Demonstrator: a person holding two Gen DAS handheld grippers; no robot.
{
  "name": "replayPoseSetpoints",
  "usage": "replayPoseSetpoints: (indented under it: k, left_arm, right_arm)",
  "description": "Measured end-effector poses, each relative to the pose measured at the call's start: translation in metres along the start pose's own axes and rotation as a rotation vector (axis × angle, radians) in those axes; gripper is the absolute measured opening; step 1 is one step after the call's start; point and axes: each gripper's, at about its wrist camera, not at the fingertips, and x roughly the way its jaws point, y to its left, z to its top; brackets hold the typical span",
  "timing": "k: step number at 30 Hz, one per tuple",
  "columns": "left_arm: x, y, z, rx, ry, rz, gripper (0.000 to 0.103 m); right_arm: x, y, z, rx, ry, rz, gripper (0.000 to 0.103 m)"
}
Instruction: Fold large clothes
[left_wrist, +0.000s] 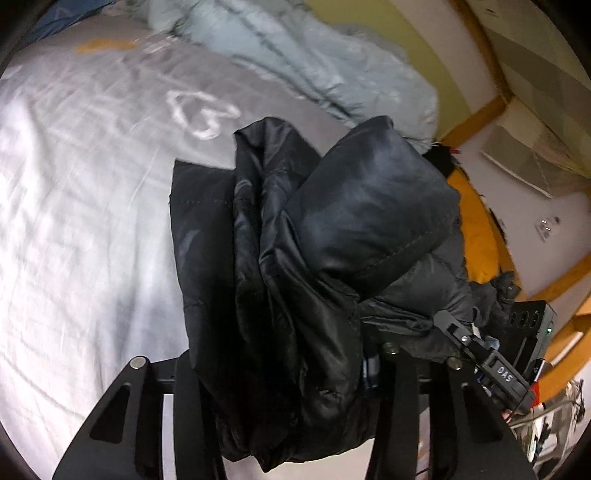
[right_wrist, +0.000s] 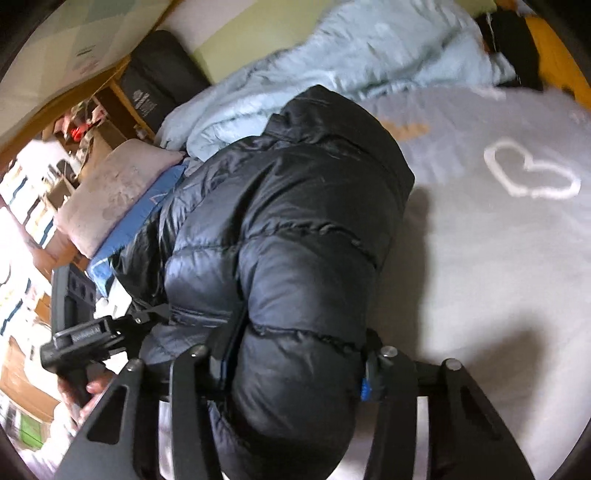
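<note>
- I have both hand-held grippers clamped on a black quilted puffer jacket (left_wrist: 332, 240), which hangs bunched above a grey bed sheet with a white heart print (left_wrist: 92, 184).
- My left hand-held gripper (left_wrist: 291, 373) grips a thick fold of the jacket's shiny lining and shell between its fingers.
- My right hand-held gripper (right_wrist: 291, 365) pinches one padded, stitched baffle of the same jacket, the fabric bulging out between the fingers.
- I judge the jacket light but bulky: soft, springy with filling, and slick on its outer face, so a loose pinch could slide off.
- The stitched seams and hem look the safest hold, since the puffed panels squash and slip.
- The left wrist view alone shows the smooth inner lining and the other gripper's body at lower right.
- The right wrist view alone shows a pale pink pillow (right_wrist: 110, 192), a blue cloth beneath it and a person's fingers (right_wrist: 86, 395) on the left handle.
- A crumpled light-blue duvet (right_wrist: 351, 51) lies beyond the jacket in both views.
</note>
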Motion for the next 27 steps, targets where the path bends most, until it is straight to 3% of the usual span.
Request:
replayPoseSetpoints:
  k: [3, 5, 14, 20, 27]
  left_arm:
    - [-0.003, -0.019, 0.008, 0.035, -0.004, -0.052, 0.04]
    - [-0.001, -0.042, 0.012, 0.095, -0.017, -0.039, 0.04]
    - [0.045, -0.148, 0.023, 0.221, -0.036, -0.089, 0.039]
    - [0.101, -0.242, 0.024, 0.347, -0.032, -0.169, 0.039]
    - [0.17, -0.334, 0.008, 0.471, -0.026, -0.214, 0.039]
  right_arm:
    - [-0.013, 0.008, 0.004, -0.033, -0.029, -0.022, 0.045]
    - [-0.025, 0.01, 0.011, -0.043, -0.051, -0.033, 0.045]
    - [-0.097, -0.031, 0.039, -0.051, -0.177, -0.105, 0.045]
    - [-0.165, -0.095, 0.053, -0.005, -0.312, -0.2, 0.045]
    - [-0.226, -0.182, 0.055, 0.074, -0.405, -0.296, 0.045]
